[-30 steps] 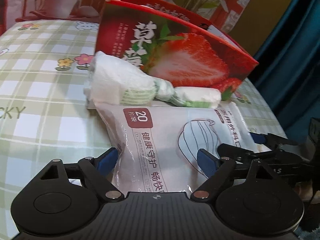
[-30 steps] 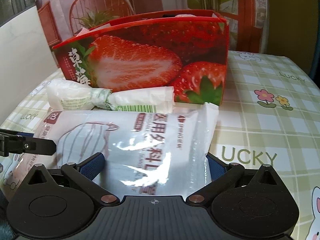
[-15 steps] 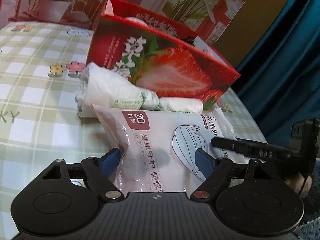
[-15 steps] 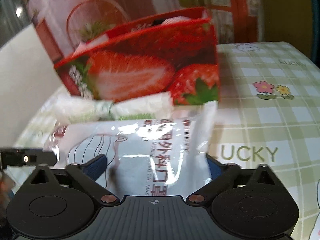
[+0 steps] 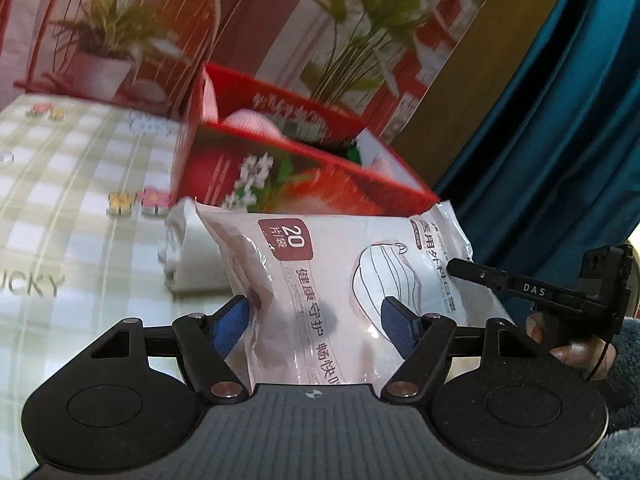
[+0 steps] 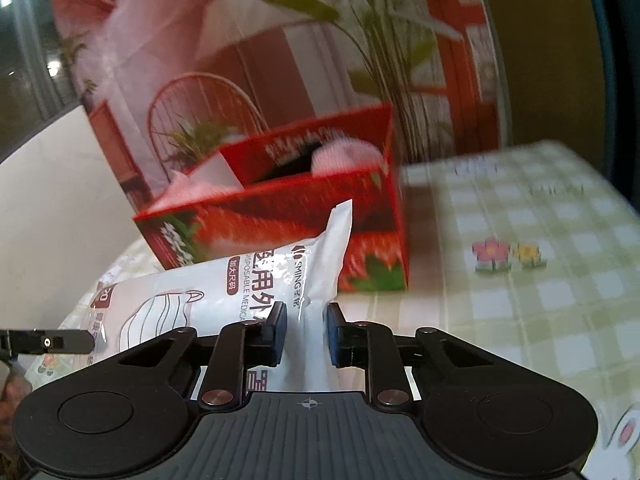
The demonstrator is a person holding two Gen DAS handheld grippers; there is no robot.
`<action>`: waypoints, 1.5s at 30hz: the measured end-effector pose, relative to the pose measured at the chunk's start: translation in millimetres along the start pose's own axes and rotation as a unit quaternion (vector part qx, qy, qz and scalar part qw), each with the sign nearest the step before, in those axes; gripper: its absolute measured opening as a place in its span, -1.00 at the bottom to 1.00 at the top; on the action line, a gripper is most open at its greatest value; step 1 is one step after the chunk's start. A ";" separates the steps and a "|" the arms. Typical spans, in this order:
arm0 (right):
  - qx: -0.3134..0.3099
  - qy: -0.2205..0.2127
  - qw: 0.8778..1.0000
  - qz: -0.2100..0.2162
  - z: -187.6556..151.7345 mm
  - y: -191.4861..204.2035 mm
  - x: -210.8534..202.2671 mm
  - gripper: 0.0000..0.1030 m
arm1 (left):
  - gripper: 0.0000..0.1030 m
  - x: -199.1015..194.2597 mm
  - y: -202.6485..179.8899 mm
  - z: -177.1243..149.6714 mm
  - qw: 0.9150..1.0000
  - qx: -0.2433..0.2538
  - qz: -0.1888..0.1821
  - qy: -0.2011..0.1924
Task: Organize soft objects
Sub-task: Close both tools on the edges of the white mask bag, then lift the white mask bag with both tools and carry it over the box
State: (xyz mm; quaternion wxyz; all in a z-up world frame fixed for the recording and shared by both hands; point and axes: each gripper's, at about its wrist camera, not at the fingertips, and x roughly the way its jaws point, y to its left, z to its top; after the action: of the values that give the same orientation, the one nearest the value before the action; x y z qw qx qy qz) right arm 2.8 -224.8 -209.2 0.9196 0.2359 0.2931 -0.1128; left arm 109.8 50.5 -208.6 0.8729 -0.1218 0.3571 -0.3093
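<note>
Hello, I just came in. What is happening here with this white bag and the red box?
A person works with a handheld gripper in each hand. Both hold the same white pack of face masks. The right gripper has just been closing and now pinches the pack's edge. The left gripper has been closing too, its fingers pressing the pack's sides. The pack looks raised in front of the open strawberry box, which already holds some soft items. A white bundle lies on the checked tablecloth.

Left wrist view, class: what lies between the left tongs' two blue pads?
The face mask pack lies between the left tongs, shown in the left wrist view.
</note>
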 end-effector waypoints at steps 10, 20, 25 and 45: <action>-0.111 -0.056 0.992 -0.009 56.7 22.6 -12.6 -0.86 | 0.45 -2.6 -12.6 51.9 0.998 0.032 0.006 -0.047; -0.137 -0.099 0.986 0.000 73.4 17.4 -6.2 -0.86 | 0.45 16.5 -16.6 90.4 0.995 0.070 0.017 -0.072; -0.184 -0.127 0.974 -0.029 101.7 21.3 13.1 -0.86 | 0.45 34.7 -25.9 134.0 0.987 0.100 0.034 -0.120; -0.154 -0.031 0.982 -0.109 159.9 -11.2 165.7 -0.79 | 0.51 158.4 7.9 195.4 0.985 0.118 0.124 -0.016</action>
State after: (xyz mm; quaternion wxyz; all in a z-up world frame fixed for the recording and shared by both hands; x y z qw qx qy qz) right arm 209.6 -325.9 -196.8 0.9358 0.0544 0.3022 -0.1730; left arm 337.6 -44.3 -159.1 0.9185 0.0227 0.3160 -0.2368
